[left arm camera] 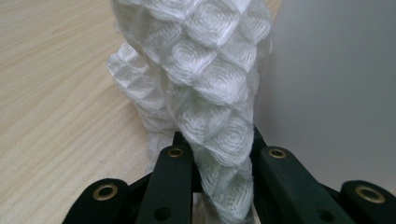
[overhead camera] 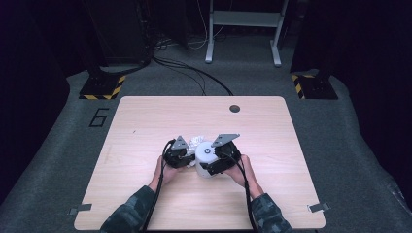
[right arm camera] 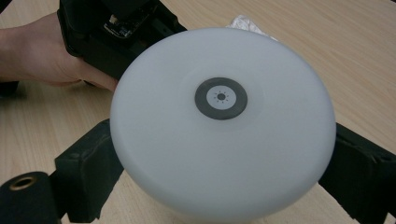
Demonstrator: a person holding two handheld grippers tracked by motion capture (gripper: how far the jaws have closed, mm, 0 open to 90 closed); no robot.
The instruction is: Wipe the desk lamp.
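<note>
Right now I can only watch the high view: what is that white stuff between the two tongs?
Observer: It is a white quilted cloth, and the left tongs are shut on its lower end.
Operator: And the white round thing by the right hand?
Observer: A smooth white lamp-like cylinder; the right tongs clamp it on both sides.
Operator: Is that dark dot on top a hole?
Observer: No, it is a flat grey ring with a small sun-like mark in its middle.
Operator: Does the cloth touch the cylinder?
Observer: The cloth hangs right beside its wall; I cannot tell if they touch.
</note>
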